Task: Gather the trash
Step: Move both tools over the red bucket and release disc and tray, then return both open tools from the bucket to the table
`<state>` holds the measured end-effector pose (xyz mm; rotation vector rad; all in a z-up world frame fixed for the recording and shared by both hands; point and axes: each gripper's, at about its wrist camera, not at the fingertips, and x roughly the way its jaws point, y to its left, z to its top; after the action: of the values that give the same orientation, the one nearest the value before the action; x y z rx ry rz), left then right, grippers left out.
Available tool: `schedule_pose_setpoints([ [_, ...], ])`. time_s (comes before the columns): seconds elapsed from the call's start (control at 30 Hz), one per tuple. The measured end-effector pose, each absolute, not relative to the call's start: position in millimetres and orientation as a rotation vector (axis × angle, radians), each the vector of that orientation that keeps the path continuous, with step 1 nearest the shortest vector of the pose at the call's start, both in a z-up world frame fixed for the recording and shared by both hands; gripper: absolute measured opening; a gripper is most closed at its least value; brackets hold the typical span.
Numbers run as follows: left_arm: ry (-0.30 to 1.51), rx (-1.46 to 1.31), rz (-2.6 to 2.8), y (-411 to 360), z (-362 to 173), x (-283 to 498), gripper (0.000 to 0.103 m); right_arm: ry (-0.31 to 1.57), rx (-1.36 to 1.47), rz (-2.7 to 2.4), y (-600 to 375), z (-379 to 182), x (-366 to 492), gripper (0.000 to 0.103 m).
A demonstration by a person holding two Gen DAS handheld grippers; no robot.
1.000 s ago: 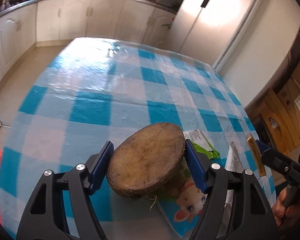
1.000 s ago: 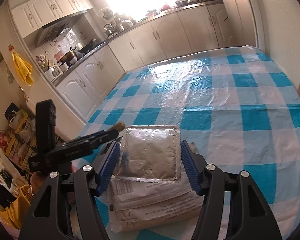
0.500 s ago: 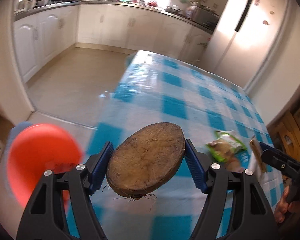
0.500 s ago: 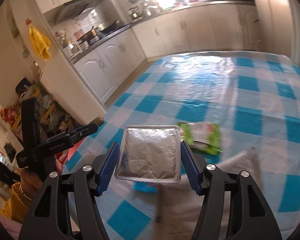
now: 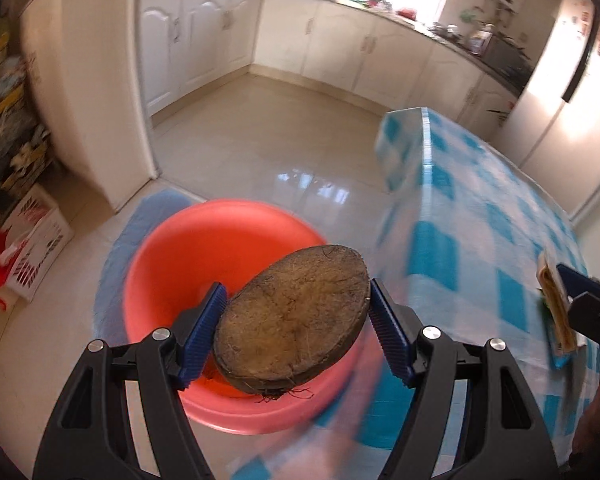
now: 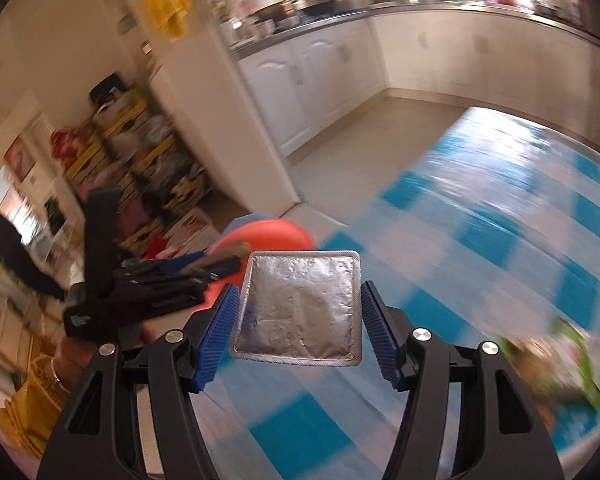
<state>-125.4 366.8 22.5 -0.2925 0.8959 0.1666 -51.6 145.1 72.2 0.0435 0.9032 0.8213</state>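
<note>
Trash is in both grips: left gripper [image 5: 294, 330] clamps a coconut shell [image 5: 292, 322], right gripper [image 6: 296, 320] a foil packet [image 6: 298, 306]. Red basin [image 5: 204, 248] sits beyond the left jaws; nothing dropped yet, and a green wrapper [image 6: 568, 364] remains.

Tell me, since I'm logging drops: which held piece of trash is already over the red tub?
The brown coconut shell in the left gripper; the red tub lies behind it. The right gripper's foil packet hangs over the table.

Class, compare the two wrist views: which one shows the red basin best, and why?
The left wrist view: the red basin fills the middle, its open inside and rim visible on the floor behind the held coconut shell. The right wrist view shows only a blurred sliver of rim behind the foil packet.
</note>
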Motion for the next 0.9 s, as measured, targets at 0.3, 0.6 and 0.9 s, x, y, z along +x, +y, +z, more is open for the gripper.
schedule_pose_setpoints([
  [0.3,0.97,-0.323,0.272,407,-14,-123,0.073,0.953,-0.024,0.938,237,51,-30,0.063],
  [0.6,0.984,-0.3,0.354,421,-22,-134,0.08,1.009,0.058,0.912,245,32,-13,0.077],
  [0.9,0.957,-0.299,0.398,426,-12,-143,0.081,0.967,0.16,0.86,214,53,-17,0.083],
])
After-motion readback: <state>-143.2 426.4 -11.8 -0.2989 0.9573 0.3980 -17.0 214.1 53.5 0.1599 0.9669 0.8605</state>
